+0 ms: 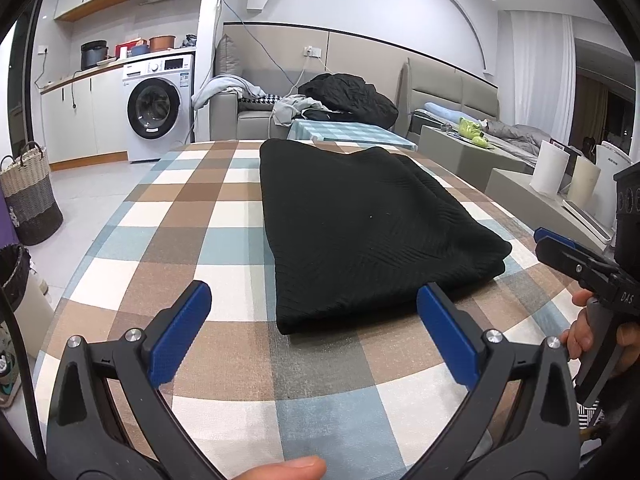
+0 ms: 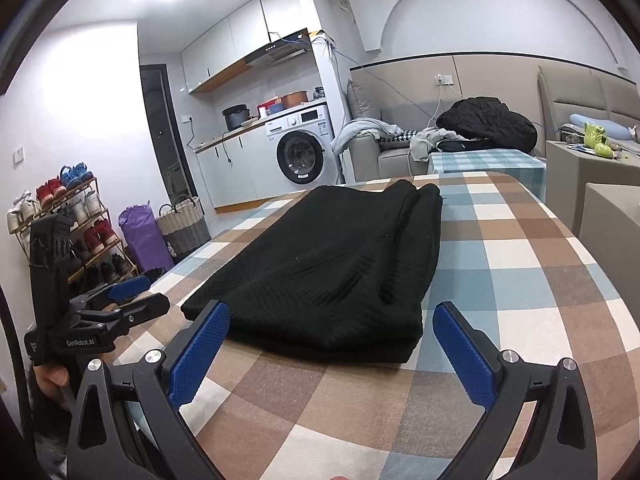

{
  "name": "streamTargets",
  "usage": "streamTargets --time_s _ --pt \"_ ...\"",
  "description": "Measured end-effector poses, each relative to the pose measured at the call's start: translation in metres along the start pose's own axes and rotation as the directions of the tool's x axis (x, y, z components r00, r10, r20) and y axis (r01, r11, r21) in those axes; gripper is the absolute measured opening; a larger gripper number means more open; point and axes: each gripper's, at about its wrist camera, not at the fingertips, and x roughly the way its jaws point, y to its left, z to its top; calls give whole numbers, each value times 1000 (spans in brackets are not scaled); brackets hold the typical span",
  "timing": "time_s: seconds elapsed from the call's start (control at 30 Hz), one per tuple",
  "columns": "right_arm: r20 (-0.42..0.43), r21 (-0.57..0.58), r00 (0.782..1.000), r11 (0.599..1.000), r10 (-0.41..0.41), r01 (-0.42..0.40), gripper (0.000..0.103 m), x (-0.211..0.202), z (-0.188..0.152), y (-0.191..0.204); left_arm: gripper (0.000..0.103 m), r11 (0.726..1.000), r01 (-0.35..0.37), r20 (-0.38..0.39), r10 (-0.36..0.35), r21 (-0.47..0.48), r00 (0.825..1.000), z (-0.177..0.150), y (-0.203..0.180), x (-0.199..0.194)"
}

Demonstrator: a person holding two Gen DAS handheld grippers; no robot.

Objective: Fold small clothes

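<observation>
A black knitted garment [image 1: 360, 232] [image 2: 340, 264] lies folded into a long rectangle on the table's checked cloth [image 1: 200, 220] [image 2: 520, 280]. My left gripper [image 1: 314, 292] stands open just short of the garment's near edge, its blue pads [image 1: 180, 336] on either side of the near left corner and holding nothing. My right gripper [image 2: 332, 308] is open too, facing the garment's near right end, empty. Each gripper shows in the other's view: the right one [image 1: 548, 242] at the table's right edge in a hand, the left one [image 2: 140, 294] at the left edge.
Beyond the table stand a sofa [image 1: 240, 112] piled with clothes, a washing machine [image 1: 158, 110] and a woven basket [image 1: 30, 196]. Low grey tables [image 1: 460, 148] lie to the right. A shoe rack [image 2: 72, 220] and purple bag [image 2: 142, 236] stand by the left wall.
</observation>
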Motion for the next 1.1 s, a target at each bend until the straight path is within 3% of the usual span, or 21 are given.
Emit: streamTargets --time_s 1.1 --pt "-3 -3 1000 1000 4 -4 103 0 -2 0 102 1000 -1 0 1 3 1000 -1 1 1"
